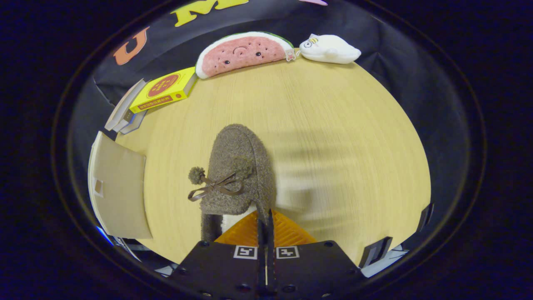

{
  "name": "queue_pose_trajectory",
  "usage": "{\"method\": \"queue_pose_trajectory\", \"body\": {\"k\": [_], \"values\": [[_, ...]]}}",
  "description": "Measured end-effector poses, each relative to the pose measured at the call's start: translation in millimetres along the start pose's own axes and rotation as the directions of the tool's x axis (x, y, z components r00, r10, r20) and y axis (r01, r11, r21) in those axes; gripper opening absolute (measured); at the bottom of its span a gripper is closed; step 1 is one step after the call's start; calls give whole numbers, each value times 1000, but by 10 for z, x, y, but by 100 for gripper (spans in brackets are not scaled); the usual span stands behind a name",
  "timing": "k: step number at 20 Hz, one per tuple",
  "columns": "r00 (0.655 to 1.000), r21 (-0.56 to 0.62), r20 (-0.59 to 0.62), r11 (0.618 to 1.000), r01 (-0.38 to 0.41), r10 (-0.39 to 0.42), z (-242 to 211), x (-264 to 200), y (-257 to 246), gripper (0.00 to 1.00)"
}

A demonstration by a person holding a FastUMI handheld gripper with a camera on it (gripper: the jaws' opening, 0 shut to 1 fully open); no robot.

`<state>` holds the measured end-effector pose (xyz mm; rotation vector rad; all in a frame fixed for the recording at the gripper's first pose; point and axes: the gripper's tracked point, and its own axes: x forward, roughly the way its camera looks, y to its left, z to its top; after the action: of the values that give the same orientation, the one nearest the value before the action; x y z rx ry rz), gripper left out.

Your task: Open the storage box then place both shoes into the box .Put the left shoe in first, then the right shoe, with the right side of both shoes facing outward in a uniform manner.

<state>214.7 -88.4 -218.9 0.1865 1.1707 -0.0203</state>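
The gripper [265, 216] has its fingers drawn together on the back rim of a fuzzy brown shoe [237, 171], pinching the collar edge by the pale lining; both fingers seem to press on it, so I judge it held. The shoe points away from the fingers across the wooden counter [341, 125], its pom-pom bow on top, and blur around it suggests it is being carried. Off to the left of the shoe lies a tan flap, probably the storage box lid [118, 187] swung open. Beyond, at the counter's far edge, sit a yellow book [164, 89], a watermelon plush [243, 52] and a white plush [331, 49]. Only 1 shoe is visible, so which of the 2 this is I cannot tell. Next, the shoe needs swinging left toward the box, with its right side facing outward.
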Motion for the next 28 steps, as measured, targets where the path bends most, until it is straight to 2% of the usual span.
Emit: {"method": "queue_pose_trajectory", "body": {"k": [8,15,21,28], "values": [[990,31,115,995,-91,87,98,-911,413,2],[966,24,190,983,-183,175,80,-1635,1300,2],[952,-7,215,976,-219,215,19,-1719,2237,2],[947,-59,219,972,-225,233,-154,-1421,3317,2]]}}
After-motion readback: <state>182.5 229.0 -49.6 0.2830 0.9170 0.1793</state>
